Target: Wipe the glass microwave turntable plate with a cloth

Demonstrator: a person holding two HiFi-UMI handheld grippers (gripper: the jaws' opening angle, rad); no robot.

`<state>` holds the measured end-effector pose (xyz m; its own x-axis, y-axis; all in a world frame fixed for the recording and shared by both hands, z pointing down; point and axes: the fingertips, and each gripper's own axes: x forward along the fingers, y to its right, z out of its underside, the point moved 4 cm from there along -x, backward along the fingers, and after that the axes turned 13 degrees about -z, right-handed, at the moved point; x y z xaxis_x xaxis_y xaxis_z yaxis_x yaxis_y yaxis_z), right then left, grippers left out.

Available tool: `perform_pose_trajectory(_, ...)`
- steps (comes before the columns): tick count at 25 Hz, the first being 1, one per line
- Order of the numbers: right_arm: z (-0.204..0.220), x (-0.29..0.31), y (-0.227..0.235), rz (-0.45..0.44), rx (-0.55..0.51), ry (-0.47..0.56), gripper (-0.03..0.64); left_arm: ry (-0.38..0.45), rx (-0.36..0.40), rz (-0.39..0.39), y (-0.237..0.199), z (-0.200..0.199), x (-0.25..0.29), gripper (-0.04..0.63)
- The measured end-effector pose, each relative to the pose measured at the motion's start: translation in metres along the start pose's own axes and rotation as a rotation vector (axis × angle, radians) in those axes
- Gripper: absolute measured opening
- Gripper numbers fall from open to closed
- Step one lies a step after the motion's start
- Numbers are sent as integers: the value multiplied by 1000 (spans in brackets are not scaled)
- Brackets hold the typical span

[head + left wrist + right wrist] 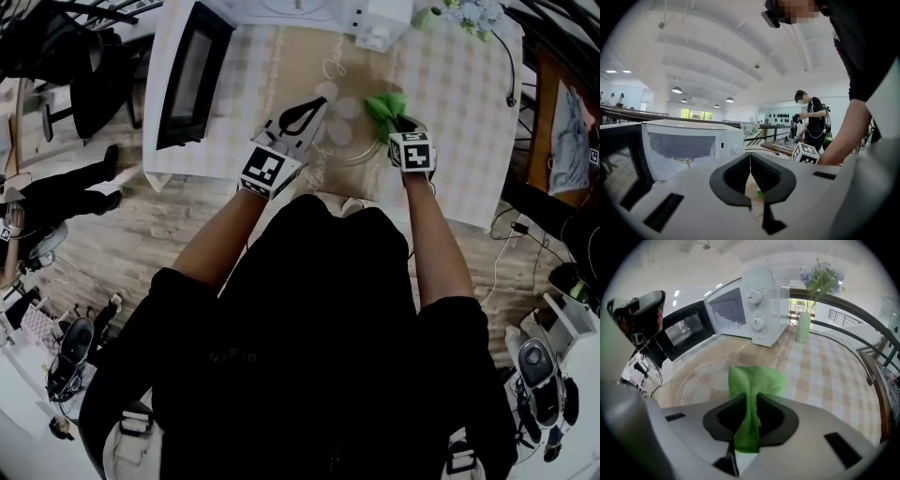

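The glass turntable plate (349, 148) lies flat on the checked tablecloth, and the right gripper view shows it as a clear ring (701, 380) below the jaws. My right gripper (399, 122) is shut on a green cloth (382, 106); the cloth (757, 380) hangs out of the jaws over the plate's right part. My left gripper (320, 102) is at the plate's left edge, tilted upward, its jaws shut (750, 161) with nothing seen between them. I cannot tell whether the cloth touches the glass.
A white microwave (757, 305) stands at the table's back with its dark door (192, 70) swung open to the left. A vase of flowers (805, 324) stands to its right. A railing (862, 333) runs past the table's right side. A person (813, 119) stands in the background.
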<state>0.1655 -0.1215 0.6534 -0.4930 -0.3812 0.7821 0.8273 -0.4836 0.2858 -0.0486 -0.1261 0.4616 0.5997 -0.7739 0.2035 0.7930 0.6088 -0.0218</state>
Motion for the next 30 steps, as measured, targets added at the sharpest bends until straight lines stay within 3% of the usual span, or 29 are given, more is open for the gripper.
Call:
perform_pose_trajectory(8,-54,30,-86,-176,-166,39,81,10,-3,-98,-34,3,-20,20)
perform_pose_trajectory(17,-61,82,-187,-360,-274,-55,83,-14,-31,-163,-59,17,-48,20)
perform_pose_trajectory(30,-36,120,-202,-384,-364,-194,83,-32,-60,-187,-70,25,-62,20)
